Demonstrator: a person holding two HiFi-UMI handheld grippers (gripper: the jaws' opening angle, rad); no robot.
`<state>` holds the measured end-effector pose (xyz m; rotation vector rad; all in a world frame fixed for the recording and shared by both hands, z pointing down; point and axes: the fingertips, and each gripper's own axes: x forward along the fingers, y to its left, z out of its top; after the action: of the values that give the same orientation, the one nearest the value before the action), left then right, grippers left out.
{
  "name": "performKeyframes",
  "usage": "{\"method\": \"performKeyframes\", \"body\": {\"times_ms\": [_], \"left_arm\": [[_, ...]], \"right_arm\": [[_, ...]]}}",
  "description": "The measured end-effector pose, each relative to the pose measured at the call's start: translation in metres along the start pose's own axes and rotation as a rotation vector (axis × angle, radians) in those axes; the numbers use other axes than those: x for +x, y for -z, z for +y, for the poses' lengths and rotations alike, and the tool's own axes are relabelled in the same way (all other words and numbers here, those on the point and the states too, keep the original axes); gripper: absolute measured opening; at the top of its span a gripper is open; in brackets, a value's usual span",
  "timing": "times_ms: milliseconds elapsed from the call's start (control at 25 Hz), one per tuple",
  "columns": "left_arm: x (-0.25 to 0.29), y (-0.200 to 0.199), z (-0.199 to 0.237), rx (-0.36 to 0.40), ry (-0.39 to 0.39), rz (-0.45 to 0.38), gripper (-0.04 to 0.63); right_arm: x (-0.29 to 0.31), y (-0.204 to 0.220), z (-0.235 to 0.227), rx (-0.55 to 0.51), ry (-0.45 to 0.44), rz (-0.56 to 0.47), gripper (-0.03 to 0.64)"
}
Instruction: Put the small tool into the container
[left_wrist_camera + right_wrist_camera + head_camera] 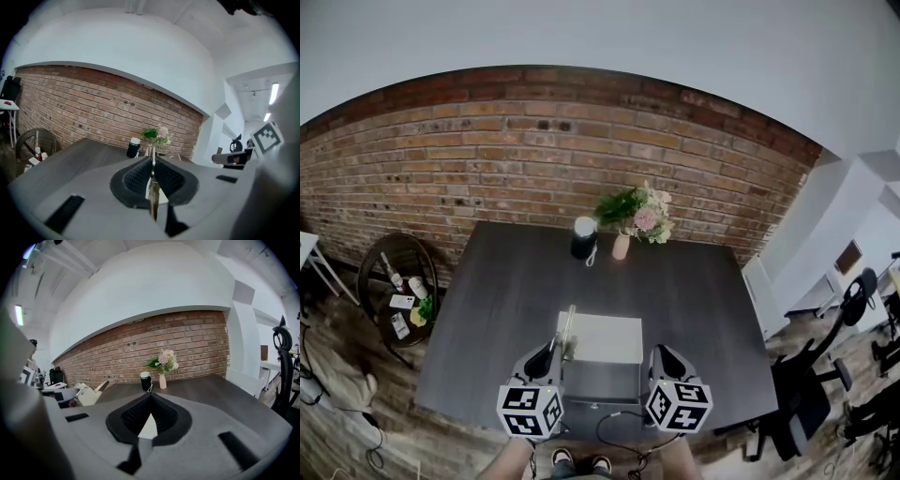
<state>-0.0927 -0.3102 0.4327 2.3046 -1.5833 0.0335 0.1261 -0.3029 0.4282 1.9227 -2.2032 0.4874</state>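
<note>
A thin pale small tool (568, 330) sticks out forward from my left gripper (551, 349), which is shut on it. In the left gripper view the small tool (153, 186) runs as a narrow strip between the closed pads of the left gripper (152, 161). The white square container (602, 338) lies on the dark table (497, 309) between both grippers, with the tool's tip over its left edge. To the container's right my right gripper (659, 352) is level with the left one. Seen in its own view, the right gripper (150, 397) is shut with nothing held, and the white container (149, 427) shows below the pads.
A black cup with a white lid (584, 237) and a small vase of flowers (634, 219) stand at the table's far edge against the brick wall. A wicker basket (397, 286) with bottles sits on the floor to the left, and an office chair (820, 375) to the right.
</note>
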Motion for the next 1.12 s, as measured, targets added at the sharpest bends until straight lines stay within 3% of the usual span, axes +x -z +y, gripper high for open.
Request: {"method": "performKeyframes", "body": {"times_ms": [280, 800, 1120], "left_arm": [[0.002, 0.005, -0.01, -0.013, -0.016, 0.007, 0.02], [0.008, 0.029, -0.05, 0.032, 0.039, 0.07, 0.02], [0.01, 0.061, -0.064, 0.15, 0.144, 0.159, 0.02]], "right_arm": [[-0.002, -0.002, -0.011, -0.008, -0.014, -0.001, 0.003], [-0.03, 0.028, -0.067, 0.048, 0.077, 0.027, 0.003], [-0.031, 0.062, -0.079, 0.094, 0.101, 0.089, 0.003]]}}
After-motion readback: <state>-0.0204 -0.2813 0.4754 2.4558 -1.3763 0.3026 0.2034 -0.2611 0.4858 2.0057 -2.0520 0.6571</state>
